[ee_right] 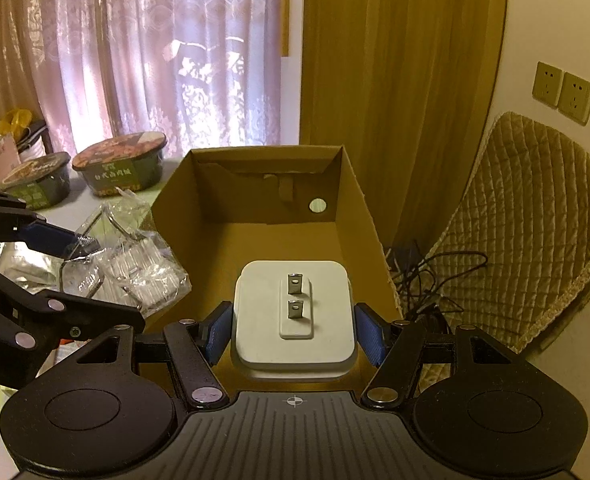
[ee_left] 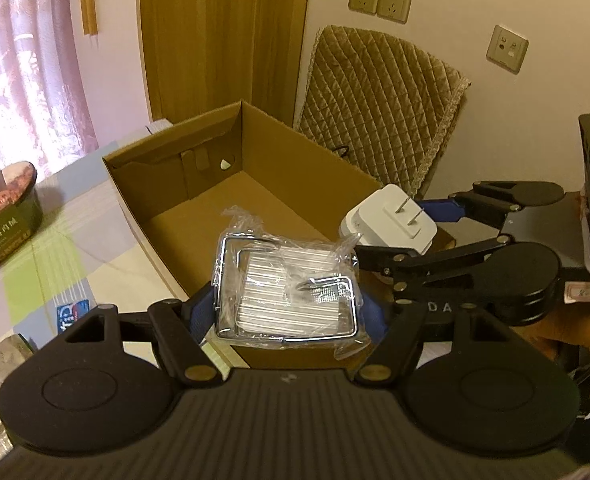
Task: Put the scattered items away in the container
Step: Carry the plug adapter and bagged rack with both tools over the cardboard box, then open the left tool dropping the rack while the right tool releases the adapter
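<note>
An open cardboard box stands on the table with nothing inside. My left gripper is shut on a chrome metal piece wrapped in clear plastic, held over the box's near edge. My right gripper is shut on a white plug charger, prongs facing up, hanging above the box floor. In the left wrist view the charger sits over the box's right wall. In the right wrist view the wrapped piece is just left of the box.
Two instant noodle bowls stand on the checked tablecloth left of the box. A silver foil packet lies nearer. A quilted chair and tangled cables are to the right, with curtains behind.
</note>
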`<action>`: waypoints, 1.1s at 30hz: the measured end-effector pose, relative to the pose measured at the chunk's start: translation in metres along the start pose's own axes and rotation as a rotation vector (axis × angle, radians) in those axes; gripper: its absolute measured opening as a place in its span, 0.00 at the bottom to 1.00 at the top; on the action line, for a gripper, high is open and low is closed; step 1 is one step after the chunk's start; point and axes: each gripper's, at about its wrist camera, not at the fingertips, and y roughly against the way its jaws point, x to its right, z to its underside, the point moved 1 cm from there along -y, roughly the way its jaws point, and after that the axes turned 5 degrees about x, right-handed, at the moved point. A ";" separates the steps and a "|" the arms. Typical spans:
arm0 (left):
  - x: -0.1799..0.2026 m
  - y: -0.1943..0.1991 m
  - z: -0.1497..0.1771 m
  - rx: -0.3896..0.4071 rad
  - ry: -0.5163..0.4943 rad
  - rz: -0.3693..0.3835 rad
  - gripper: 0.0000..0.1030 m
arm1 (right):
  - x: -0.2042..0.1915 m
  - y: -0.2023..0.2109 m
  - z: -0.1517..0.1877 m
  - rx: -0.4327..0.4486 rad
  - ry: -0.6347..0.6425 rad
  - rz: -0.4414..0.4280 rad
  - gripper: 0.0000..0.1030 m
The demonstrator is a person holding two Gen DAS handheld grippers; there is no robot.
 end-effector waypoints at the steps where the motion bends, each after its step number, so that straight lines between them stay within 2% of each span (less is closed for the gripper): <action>1: 0.000 -0.002 0.001 -0.002 0.001 0.001 0.66 | 0.001 -0.001 0.000 -0.001 -0.002 0.000 0.65; 7: -0.002 -0.007 0.000 -0.003 0.013 0.004 0.67 | 0.004 -0.006 0.002 -0.009 -0.007 0.006 0.65; 11: -0.002 -0.007 -0.001 0.000 -0.009 -0.018 0.71 | 0.005 -0.007 0.003 -0.014 -0.007 0.012 0.65; 33: -0.016 0.021 0.007 0.019 -0.007 -0.062 0.71 | -0.007 -0.012 -0.002 -0.020 0.007 -0.004 0.65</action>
